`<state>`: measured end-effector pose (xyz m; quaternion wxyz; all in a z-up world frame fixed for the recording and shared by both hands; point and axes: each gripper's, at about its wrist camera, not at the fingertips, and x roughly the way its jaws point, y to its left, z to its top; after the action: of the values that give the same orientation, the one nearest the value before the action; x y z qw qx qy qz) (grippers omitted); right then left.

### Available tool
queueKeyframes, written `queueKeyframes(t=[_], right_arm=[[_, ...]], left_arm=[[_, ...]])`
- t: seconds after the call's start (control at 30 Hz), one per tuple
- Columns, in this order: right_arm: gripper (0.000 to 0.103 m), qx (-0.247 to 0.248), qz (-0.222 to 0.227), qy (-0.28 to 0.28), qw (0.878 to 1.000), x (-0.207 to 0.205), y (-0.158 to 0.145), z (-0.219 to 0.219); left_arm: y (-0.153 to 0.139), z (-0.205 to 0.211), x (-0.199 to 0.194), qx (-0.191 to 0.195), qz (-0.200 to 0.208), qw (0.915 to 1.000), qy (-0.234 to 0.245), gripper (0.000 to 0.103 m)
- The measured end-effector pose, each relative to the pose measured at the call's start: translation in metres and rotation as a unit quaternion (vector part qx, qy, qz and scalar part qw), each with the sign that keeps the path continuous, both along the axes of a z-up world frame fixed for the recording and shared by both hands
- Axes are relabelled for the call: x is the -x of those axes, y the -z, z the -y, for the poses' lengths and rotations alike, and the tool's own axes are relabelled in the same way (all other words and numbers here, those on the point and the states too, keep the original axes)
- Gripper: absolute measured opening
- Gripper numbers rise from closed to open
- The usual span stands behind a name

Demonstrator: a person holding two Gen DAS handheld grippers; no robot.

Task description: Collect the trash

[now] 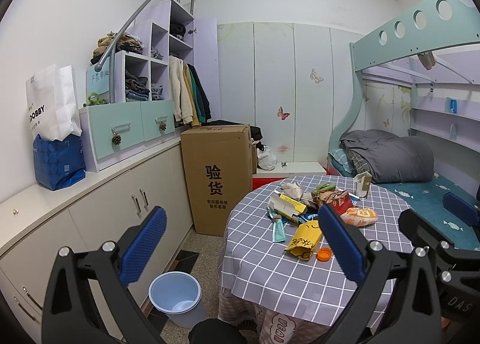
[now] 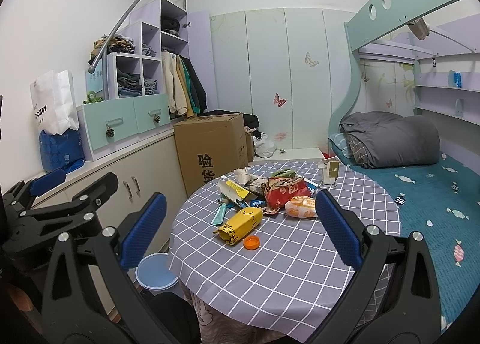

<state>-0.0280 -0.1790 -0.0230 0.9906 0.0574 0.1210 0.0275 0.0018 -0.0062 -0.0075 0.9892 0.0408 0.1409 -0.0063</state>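
A heap of trash lies on the round table with the grey checked cloth [image 2: 270, 278]. Nearest me are a yellow carton [image 2: 240, 224] on its side and an orange bottle cap [image 2: 251, 242]. Behind them sit a red packet [image 2: 285, 194], an orange-and-white wrapper [image 2: 301, 206], a teal wrapper [image 1: 277, 230], a white-and-yellow box [image 1: 286, 207] and crumpled paper [image 1: 292, 189]. A light blue bin [image 1: 175, 293] stands on the floor left of the table. My left gripper [image 1: 244, 242] is open above the table's left edge. My right gripper [image 2: 241, 228] is open, short of the carton. Both hold nothing.
A tall cardboard box [image 1: 220, 176] stands on the floor behind the bin. Low beige cabinets [image 1: 120, 194] run along the left wall. A bunk bed [image 1: 420, 188] with a grey quilt adjoins the table on the right. A small upright card box [image 1: 363, 183] stands at the table's far edge.
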Motion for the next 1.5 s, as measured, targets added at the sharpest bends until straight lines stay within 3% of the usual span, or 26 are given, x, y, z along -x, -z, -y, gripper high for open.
queueKeyframes(t=[0.7, 0.93, 0.97, 1.17, 1.33, 1.43, 1.5], right_arm=[[0.097, -0.012, -0.016, -0.002, 1.000, -0.005, 0.004, 0.004], [0.097, -0.030, -0.049, 0.013, 0.998, -0.029, 0.021, 0.027], [0.097, -0.036, -0.058, 0.022, 0.997, -0.035, 0.027, 0.034], [0.097, -0.070, -0.106, 0.058, 0.990, -0.058, 0.056, 0.073], [0.097, -0.079, -0.137, 0.073, 0.985, -0.074, 0.079, 0.094], [0.097, -0.086, -0.153, 0.080, 0.981, -0.083, 0.091, 0.106], [0.097, -0.091, -0.163, 0.084, 0.979, -0.090, 0.097, 0.115]], left_arm=[[0.002, 0.005, -0.007, 0.001, -0.008, 1.0000, 0.001, 0.099], [0.028, 0.018, -0.040, -0.002, -0.053, 0.9984, 0.016, 0.099], [0.032, 0.019, -0.046, 0.004, -0.045, 0.9987, 0.024, 0.099], [0.076, 0.050, -0.097, 0.004, -0.118, 0.9907, 0.068, 0.099], [0.110, 0.079, -0.117, 0.026, -0.222, 0.9689, 0.105, 0.099], [0.129, 0.094, -0.132, 0.013, -0.258, 0.9590, 0.117, 0.097], [0.137, 0.102, -0.139, 0.011, -0.274, 0.9537, 0.124, 0.076]])
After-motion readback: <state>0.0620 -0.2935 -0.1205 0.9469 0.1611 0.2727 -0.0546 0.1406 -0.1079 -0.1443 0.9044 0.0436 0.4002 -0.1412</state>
